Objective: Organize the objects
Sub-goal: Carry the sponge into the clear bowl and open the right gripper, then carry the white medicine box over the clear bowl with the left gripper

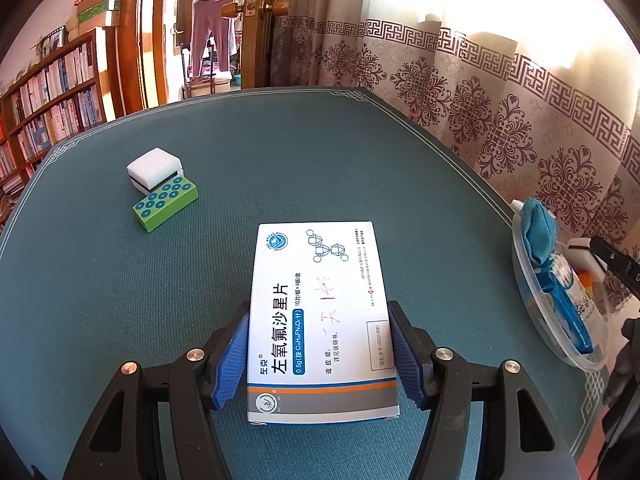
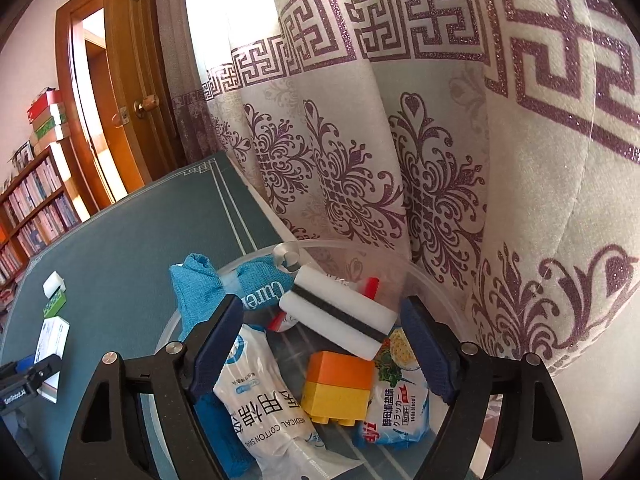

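Observation:
My left gripper (image 1: 318, 320) is shut on a white and blue medicine box (image 1: 320, 280), its blue pads pressing both long sides, just above the green table mat (image 1: 280, 160). Further left on the mat a white sponge (image 1: 154, 170) leans against a green studded block (image 1: 166, 202). My right gripper (image 2: 322, 312) stands open over a clear plastic tub (image 2: 320, 243). A white sponge with a black stripe (image 2: 340, 320) lies tilted on the tub's contents between the fingers, with gaps to both pads.
The tub also holds an orange and yellow block (image 2: 340, 384), a cotton swab bag (image 2: 256, 392), a biscuit packet (image 2: 396, 400) and a blue cloth (image 2: 200, 292). A patterned curtain (image 2: 440, 160) hangs close behind the tub. A bookshelf (image 1: 48, 104) and a wooden door (image 1: 256, 20) stand beyond the table.

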A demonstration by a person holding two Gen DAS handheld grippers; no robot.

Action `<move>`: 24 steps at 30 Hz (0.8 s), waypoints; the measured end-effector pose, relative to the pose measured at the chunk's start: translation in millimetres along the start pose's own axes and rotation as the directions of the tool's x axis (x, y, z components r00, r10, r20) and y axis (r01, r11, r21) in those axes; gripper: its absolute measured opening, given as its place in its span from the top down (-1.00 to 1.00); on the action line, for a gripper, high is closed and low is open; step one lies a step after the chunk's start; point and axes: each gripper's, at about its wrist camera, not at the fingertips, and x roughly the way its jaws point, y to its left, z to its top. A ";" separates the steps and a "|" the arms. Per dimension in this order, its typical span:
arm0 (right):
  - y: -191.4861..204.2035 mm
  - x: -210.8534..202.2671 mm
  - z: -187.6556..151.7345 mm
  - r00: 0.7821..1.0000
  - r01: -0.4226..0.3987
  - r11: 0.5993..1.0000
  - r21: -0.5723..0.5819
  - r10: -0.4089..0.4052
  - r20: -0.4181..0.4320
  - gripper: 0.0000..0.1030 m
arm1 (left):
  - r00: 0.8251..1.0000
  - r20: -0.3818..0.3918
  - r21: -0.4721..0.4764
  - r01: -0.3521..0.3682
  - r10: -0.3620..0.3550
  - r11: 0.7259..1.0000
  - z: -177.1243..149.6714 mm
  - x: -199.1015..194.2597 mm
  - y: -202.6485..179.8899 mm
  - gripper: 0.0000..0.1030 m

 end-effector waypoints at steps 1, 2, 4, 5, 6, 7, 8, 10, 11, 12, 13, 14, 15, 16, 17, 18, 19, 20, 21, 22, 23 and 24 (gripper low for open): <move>-0.5 -3.6 -0.6 1.000 -0.004 1.000 -0.002 0.004 0.007 -0.59 | 1.000 -0.001 0.004 0.005 -0.005 1.000 -0.4 -0.3 -2.5 -0.30; -0.1 -7.0 -0.8 1.000 -0.006 1.000 -0.005 0.007 0.014 -0.59 | 1.000 -0.002 0.008 0.009 -0.009 1.000 -0.6 -0.5 -5.3 -0.30; 0.7 -14.6 -2.3 1.000 -0.013 1.000 -0.009 0.013 0.027 -0.59 | 1.000 -0.006 0.017 0.020 -0.020 1.000 -0.8 -0.4 -11.3 -0.30; 1.3 -18.3 -3.2 0.999 -0.016 1.000 -0.013 0.016 0.034 -0.59 | 1.000 -0.009 0.022 0.027 -0.027 0.999 -0.8 0.0 -14.3 -0.30; 2.8 -21.7 -4.1 0.999 -0.016 1.000 -0.018 0.017 0.041 -0.59 | 0.999 -0.013 0.027 0.033 -0.033 0.999 -0.9 0.4 -17.8 -0.30; 4.4 -25.3 -5.2 0.999 -0.013 1.000 -0.025 0.014 0.050 -0.59 | 0.999 -0.016 0.032 0.040 -0.040 0.999 -0.9 0.8 -21.2 -0.30; 5.8 -28.6 -6.3 0.998 -0.009 0.999 -0.033 0.011 0.059 -0.59 | 0.999 -0.020 0.037 0.048 -0.047 0.998 -0.9 1.2 -24.7 -0.30; 8.3 -34.1 -8.5 0.997 -0.008 0.999 -0.045 0.011 0.071 -0.59 | 0.997 -0.028 0.046 0.066 -0.065 0.997 -0.7 1.5 -32.0 -0.30; 9.4 -36.2 -9.6 0.997 -0.009 0.999 -0.049 0.012 0.075 -0.59 | 0.997 -0.032 0.051 0.076 -0.075 0.996 -0.4 1.7 -35.8 -0.30; 10.7 -37.4 -10.1 0.997 -0.010 0.998 -0.054 0.014 0.079 -0.59 | 0.996 -0.036 0.056 0.086 -0.084 0.995 0.0 2.0 -40.0 -0.30; 11.7 -39.1 -11.3 0.997 -0.010 0.998 -0.061 0.015 0.081 -0.59 | 0.995 -0.039 0.062 0.095 -0.093 0.994 0.6 2.2 -44.0 -0.30; 11.4 -41.0 -12.8 0.996 -0.010 0.998 -0.068 0.015 0.083 -0.59 | 0.994 -0.042 0.067 0.104 -0.101 0.992 1.4 2.1 -48.1 -0.30; 11.1 -42.8 -14.0 0.996 -0.011 0.997 -0.073 0.017 0.085 -0.59 | 0.993 -0.043 0.073 0.112 -0.110 0.991 2.5 1.7 -52.3 -0.30; 10.5 -44.4 -15.2 0.996 -0.013 0.997 -0.077 0.019 0.086 -0.59 | 0.992 -0.044 0.079 0.121 -0.118 0.990 3.7 1.1 -56.7 -0.30; 10.0 -46.1 -16.1 0.996 -0.015 0.997 -0.080 0.022 0.088 -0.59 | 0.991 -0.044 0.085 0.129 -0.126 0.988 5.2 0.1 -61.1 -0.30; 9.0 -47.8 -17.3 0.996 -0.016 0.996 -0.082 0.024 0.090 -0.59 | 0.990 -0.043 0.091 0.136 -0.133 0.986 6.9 -1.1 -65.2 -0.30; 8.2 -49.2 -18.2 0.996 -0.018 0.996 -0.084 0.026 0.091 -0.59 | 0.989 -0.043 0.098 0.144 -0.140 0.985 8.8 -2.2 -70.1 -0.30; 7.9 -49.6 -18.3 0.995 -0.020 0.996 -0.086 0.028 0.092 -0.59 | 0.988 -0.042 0.106 0.152 -0.148 0.983 10.7 -3.1 -74.8 -0.30; 7.3 -50.1 -19.1 0.995 -0.022 0.996 -0.088 0.030 0.093 -0.59 | 0.987 -0.042 0.114 0.160 -0.156 0.980 12.4 -3.8 -80.4 -0.30; 6.4 -50.6 -20.0 0.995 -0.023 0.996 -0.090 0.031 0.093 -0.59 | 0.985 -0.042 0.122 0.169 -0.166 0.978 13.9 -4.8 -85.7 -0.30; 5.2 -50.7 -20.7 0.995 -0.026 0.996 -0.091 0.034 0.092 -0.59 | 0.984 -0.042 0.131 0.179 -0.174 0.975 15.7 -5.4 -91.0 -0.30; 4.3 -50.8 -21.3 0.995 -0.030 0.995 -0.092 0.038 0.091 -0.59 | 0.982 -0.042 0.140 0.187 -0.183 0.972 16.7 -6.5 -95.8 -0.30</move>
